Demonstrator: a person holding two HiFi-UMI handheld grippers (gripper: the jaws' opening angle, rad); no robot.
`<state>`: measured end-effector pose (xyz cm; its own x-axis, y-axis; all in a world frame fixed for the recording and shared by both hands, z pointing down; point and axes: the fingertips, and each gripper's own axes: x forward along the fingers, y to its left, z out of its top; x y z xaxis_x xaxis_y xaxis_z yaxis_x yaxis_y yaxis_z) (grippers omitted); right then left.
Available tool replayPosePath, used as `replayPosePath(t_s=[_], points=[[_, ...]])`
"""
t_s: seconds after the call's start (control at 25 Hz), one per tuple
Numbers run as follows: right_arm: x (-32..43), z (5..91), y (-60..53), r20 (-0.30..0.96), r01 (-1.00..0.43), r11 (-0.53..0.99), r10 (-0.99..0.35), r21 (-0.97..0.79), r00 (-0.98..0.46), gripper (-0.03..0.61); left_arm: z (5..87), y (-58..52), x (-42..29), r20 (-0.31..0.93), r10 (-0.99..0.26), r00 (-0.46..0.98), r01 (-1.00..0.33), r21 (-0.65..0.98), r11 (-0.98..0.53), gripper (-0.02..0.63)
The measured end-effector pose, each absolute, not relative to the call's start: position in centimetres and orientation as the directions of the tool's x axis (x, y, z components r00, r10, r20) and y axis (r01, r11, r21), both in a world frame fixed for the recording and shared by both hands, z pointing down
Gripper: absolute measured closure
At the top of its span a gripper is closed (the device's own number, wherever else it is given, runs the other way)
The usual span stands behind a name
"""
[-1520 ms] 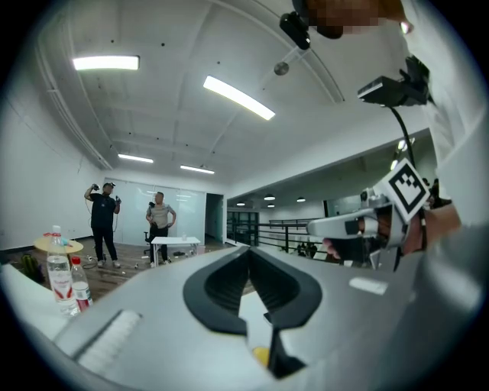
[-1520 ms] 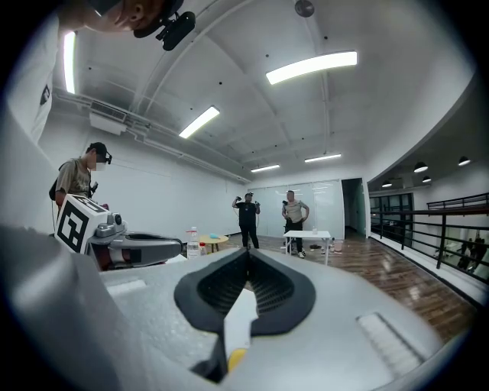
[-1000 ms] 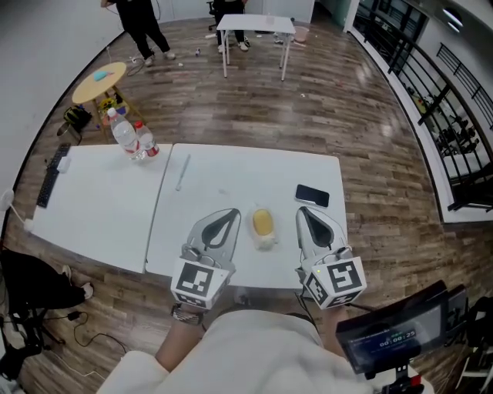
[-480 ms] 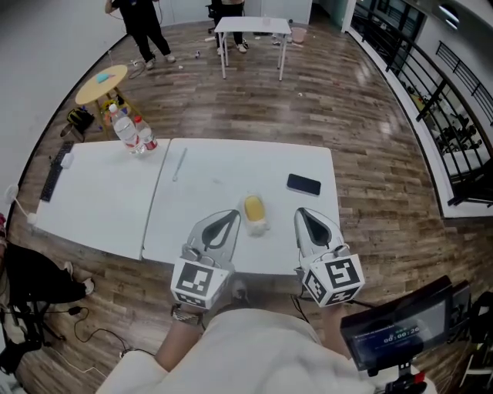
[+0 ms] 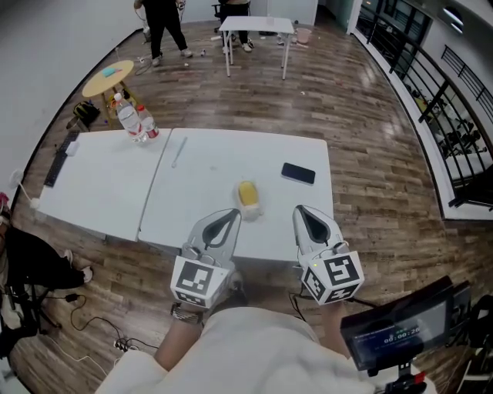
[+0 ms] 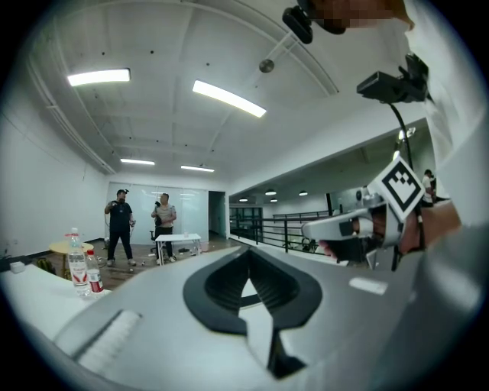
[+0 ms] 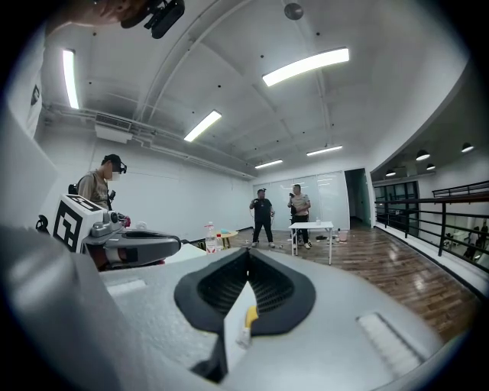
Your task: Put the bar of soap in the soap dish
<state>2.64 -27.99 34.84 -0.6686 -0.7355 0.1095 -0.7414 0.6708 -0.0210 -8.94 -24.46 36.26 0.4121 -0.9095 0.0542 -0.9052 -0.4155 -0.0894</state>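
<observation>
A yellow bar of soap (image 5: 246, 191) lies on the white table (image 5: 208, 173), near its front edge. A pale, translucent soap dish (image 5: 251, 209) sits right against the soap's near end; whether the bar rests in it I cannot tell. My left gripper (image 5: 229, 217) and right gripper (image 5: 302, 212) hang side by side just off the front edge, both shut and empty, pointing level at the table. The soap (image 7: 250, 312) shows as a yellow sliver through the right gripper's (image 7: 247, 253) frame. In the left gripper view, the left gripper (image 6: 246, 253) has its tips together.
A black phone (image 5: 298, 173) lies at the table's right. Water bottles (image 5: 132, 121), a pen (image 5: 179, 151) and a keyboard (image 5: 60, 158) are at the far left. Beyond stand a round yellow side table (image 5: 109, 75), a small white table (image 5: 258, 27), and people (image 5: 166, 23).
Both grippers have drawn back from over the table's front edge, still shut. In the head view the table, soap and phone have slid away, up the picture.
</observation>
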Motion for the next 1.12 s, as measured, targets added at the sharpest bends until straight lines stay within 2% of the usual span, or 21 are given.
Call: replayPosePath(t_s=[0.6, 1.12], points=[[7.8, 36.3, -19.5, 0.123, -0.732, 0.68, -0.724, -0.037, -0.679, 0.575, 37.5, -16.3, -3.5, 0.068, -0.912, 0.405, -0.909, -0.075, -0.41, 0.606], [9.0, 36.1, -15.0, 0.12, -0.732, 0.679, -0.723, -0.059, -0.68, 0.575, 36.7, -11.5, -2.9, 0.076, -0.917, 0.391, -0.914, -0.088, -0.397, 0.606]])
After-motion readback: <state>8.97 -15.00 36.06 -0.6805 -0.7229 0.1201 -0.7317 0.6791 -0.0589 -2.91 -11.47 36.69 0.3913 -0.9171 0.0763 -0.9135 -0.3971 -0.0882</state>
